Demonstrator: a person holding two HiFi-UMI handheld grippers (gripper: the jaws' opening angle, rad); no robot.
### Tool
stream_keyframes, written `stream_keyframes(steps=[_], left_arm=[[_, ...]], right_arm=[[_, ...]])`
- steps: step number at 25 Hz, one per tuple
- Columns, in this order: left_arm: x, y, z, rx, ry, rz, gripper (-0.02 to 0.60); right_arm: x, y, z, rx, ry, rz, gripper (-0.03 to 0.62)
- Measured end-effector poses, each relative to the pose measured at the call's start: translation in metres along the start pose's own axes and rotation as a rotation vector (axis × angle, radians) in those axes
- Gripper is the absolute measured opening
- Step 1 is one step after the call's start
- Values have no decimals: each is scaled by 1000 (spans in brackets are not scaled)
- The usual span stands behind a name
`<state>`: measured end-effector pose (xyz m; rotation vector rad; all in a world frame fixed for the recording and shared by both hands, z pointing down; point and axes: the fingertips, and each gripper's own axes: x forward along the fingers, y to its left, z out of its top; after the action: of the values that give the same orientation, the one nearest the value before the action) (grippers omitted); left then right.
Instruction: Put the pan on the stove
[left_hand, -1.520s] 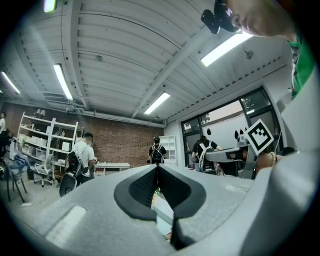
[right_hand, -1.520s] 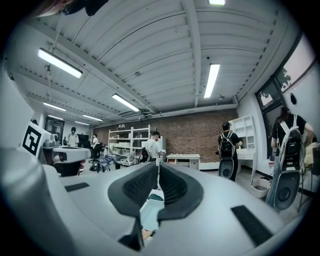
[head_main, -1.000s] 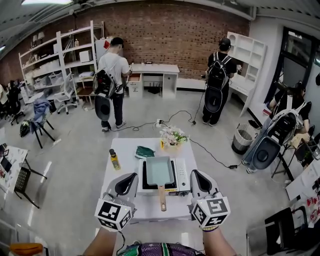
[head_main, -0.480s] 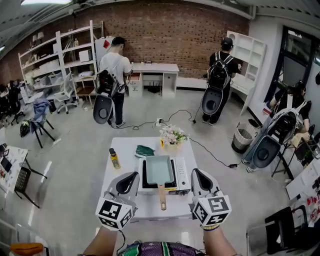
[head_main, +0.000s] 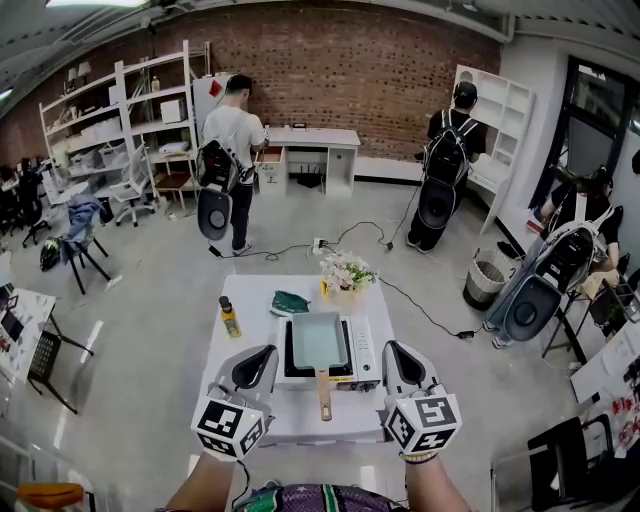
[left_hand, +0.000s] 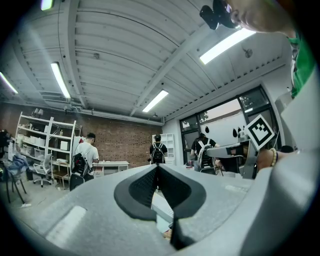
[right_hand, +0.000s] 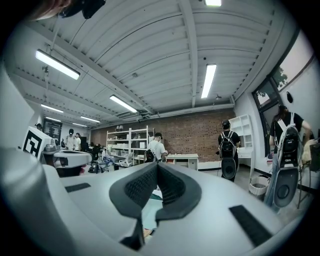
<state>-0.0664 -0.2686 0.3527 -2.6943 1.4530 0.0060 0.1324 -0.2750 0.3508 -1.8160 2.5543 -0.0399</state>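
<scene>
A pale green rectangular pan (head_main: 319, 340) with a wooden handle (head_main: 324, 395) rests on the portable stove (head_main: 361, 351) on the white table (head_main: 252, 300). My left gripper (head_main: 262, 361) hovers left of the handle, jaws shut and empty. My right gripper (head_main: 393, 358) hovers to the handle's right, also shut on nothing. In the left gripper view the left gripper (left_hand: 156, 167) points up at the room, its pads closed together. The right gripper (right_hand: 157, 167) in its own view is likewise closed, with a sliver of the pan below the pads.
On the table stand a yellow bottle (head_main: 229, 319), a dark green cloth (head_main: 290, 302) and a flower pot (head_main: 345, 276). Two people with backpacks stand near the brick wall (head_main: 330, 70). A bin (head_main: 485, 276) and cables lie on the floor at right.
Both grippers hold almost still. The two people at the back have shifted a little to the right.
</scene>
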Motion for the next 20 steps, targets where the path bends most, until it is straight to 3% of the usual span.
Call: stream_keyframes(steps=[20], left_arm=[[2,-12,-2,2,-10,-4,17]], right_arm=[[-8,-6,-4,3,-5,3,2]])
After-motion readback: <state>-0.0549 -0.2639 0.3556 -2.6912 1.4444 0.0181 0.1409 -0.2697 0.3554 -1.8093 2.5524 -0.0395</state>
